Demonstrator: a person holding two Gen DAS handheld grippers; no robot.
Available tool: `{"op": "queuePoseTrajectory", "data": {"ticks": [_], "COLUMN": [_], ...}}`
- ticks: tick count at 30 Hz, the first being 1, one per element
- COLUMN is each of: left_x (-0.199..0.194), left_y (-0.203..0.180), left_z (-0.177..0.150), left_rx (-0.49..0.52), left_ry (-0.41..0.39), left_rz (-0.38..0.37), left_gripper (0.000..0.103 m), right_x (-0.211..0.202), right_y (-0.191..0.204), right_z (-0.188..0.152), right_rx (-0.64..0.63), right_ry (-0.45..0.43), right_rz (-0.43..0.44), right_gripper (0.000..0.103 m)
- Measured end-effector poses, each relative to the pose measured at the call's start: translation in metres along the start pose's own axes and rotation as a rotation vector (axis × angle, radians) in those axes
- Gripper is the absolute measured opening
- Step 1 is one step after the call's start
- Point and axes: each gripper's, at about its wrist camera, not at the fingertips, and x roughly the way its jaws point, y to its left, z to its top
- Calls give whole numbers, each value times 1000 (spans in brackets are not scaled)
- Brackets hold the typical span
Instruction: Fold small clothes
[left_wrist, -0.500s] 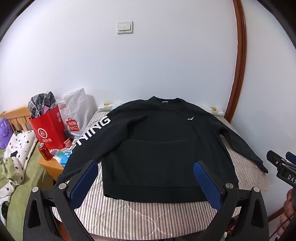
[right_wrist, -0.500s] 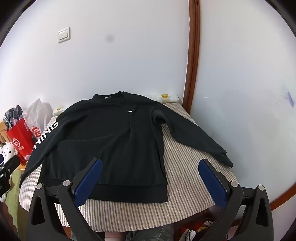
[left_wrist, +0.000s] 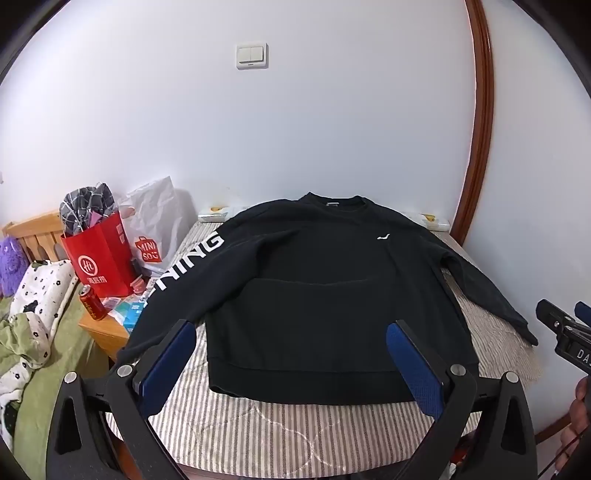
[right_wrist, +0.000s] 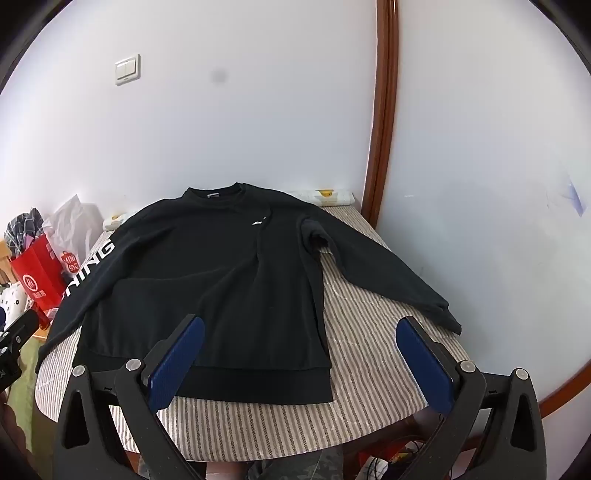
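A black sweatshirt (left_wrist: 314, 295) lies flat, front up, on a striped table (left_wrist: 280, 432), both sleeves spread out; it also shows in the right wrist view (right_wrist: 207, 288). White letters run down its left sleeve (left_wrist: 188, 262). The right sleeve (right_wrist: 384, 273) reaches toward the table's right edge. My left gripper (left_wrist: 291, 358) is open and empty, above the near hem. My right gripper (right_wrist: 299, 354) is open and empty, above the hem's right corner. The right gripper's tip also shows at the right edge of the left wrist view (left_wrist: 565, 328).
A red paper bag (left_wrist: 99, 258) with clothes, a white plastic bag (left_wrist: 155, 229) and a red can (left_wrist: 90, 302) stand on a wooden stand left of the table. A bed with green bedding (left_wrist: 33, 354) lies further left. White walls close the back and right.
Both grippers have shifted very slightly; the sweatshirt has not moved.
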Motion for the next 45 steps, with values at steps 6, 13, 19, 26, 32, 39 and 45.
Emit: {"op": "queuePoseTrajectory", "data": {"ticks": [6, 13, 19, 26, 32, 39, 45], "left_x": [-1, -3, -6, -7, -7, -9, -10], "left_y": [1, 4, 6, 6, 5, 4, 5], "left_z": [-3, -3, -2, 2, 2, 4, 5], "left_rx": [-9, -12, -23, -23, -18, -20, -17], "left_ry": [-5, -7, -3, -1, 1, 0, -5], "left_rz": [-8, -2, -3, -3, -1, -2, 1], "left_gripper": [103, 103, 103, 103, 103, 103, 103], "right_x": [0, 2, 0, -1, -4, -5, -7], "right_y": [-2, -3, 0, 5, 7, 6, 6], "right_z": [-1, -3, -5, -5, -6, -6, -7], "right_rx": [3, 5, 3, 4, 0, 0, 1], "right_ry": [1, 9, 7, 7, 6, 2, -3], "right_rz": [0, 2, 7, 0, -9, -10, -6], "right_gripper": [102, 102, 102, 102, 102, 102, 102]}}
